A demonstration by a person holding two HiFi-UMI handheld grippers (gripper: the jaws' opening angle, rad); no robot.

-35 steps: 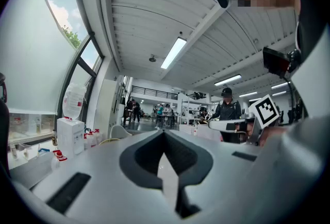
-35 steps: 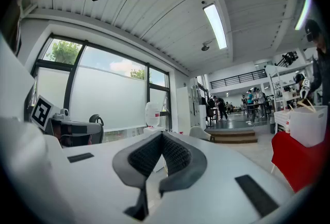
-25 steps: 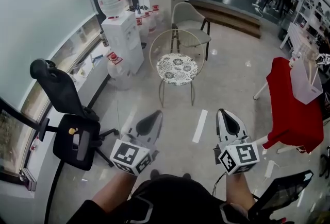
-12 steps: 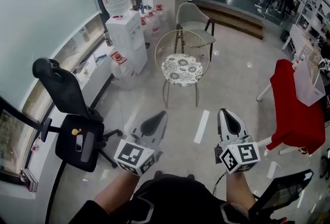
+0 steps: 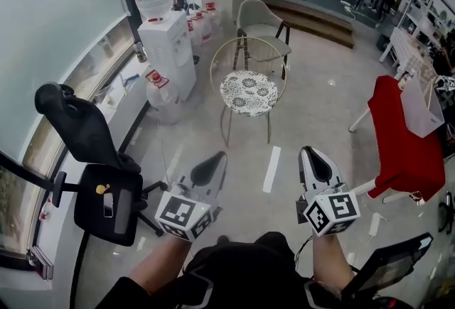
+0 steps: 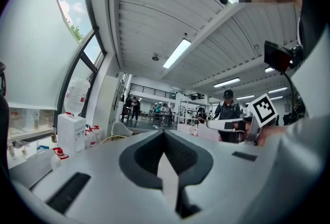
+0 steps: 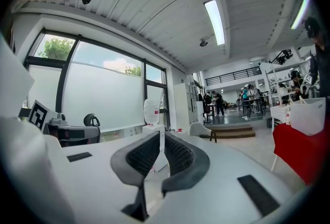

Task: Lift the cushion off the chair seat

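Observation:
A round white cushion (image 5: 248,92) with a dark floral pattern lies on the seat of a gold wire chair (image 5: 249,52), far ahead of me on the floor. Both grippers are held level in front of my body, well short of the chair. My left gripper (image 5: 212,160) (image 6: 164,133) has its tips together and nothing in it. My right gripper (image 5: 313,156) (image 7: 160,134) shows a narrow slit between its pads. Its jaws have just been opening, and nothing is between them.
A white water dispenser (image 5: 169,52) with spare bottles stands left of the chair. A black office chair (image 5: 92,158) is at my left and a beige chair (image 5: 259,20) behind the wire one. A red-draped table (image 5: 405,141) is at the right. A white tape strip (image 5: 271,169) marks the floor.
The whole scene has shifted a little as I moved with both grippers. The wire chair and its cushion stay far ahead, and the cushion has not moved on the seat.

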